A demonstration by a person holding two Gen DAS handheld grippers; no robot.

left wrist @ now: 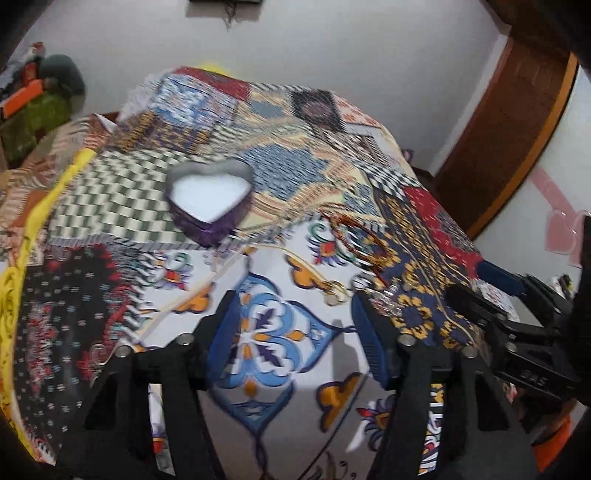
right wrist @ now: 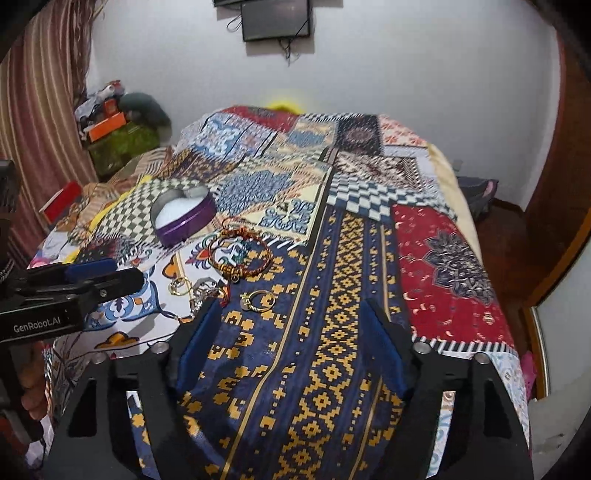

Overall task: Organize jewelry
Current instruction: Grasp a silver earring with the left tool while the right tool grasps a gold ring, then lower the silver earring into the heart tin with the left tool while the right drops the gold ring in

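Right hand-held gripper [right wrist: 291, 325]: jaws spread wide, nothing between them, poised low over the blue-and-gold band of the patchwork bedspread [right wrist: 443, 258].

Left hand-held gripper [left wrist: 291, 317]: likewise wide and empty, held above the white floral patch, aimed toward the jewelry.

Gold ring with a small setting [right wrist: 257, 300]: lies flat on the bedspread, just ahead of the right gripper's left finger and nearest to it; probably the easiest first pick.

Pair of small gold rings [right wrist: 180, 286]: on the white patch, near the left gripper's tip; a silvery chain piece [right wrist: 203, 297] lies just beside them, its shape too blurred to tell.

Braided red-and-gold bracelet [right wrist: 239, 254]: lying flat as an open loop, farther back, between the rings and the box.

Heart-shaped purple box [right wrist: 183, 217]: lid off, white lining showing, empty; evidently set open within reach to receive the pieces. None is inside yet.

Beyond: white wall and a dark screen [right wrist: 275, 18].
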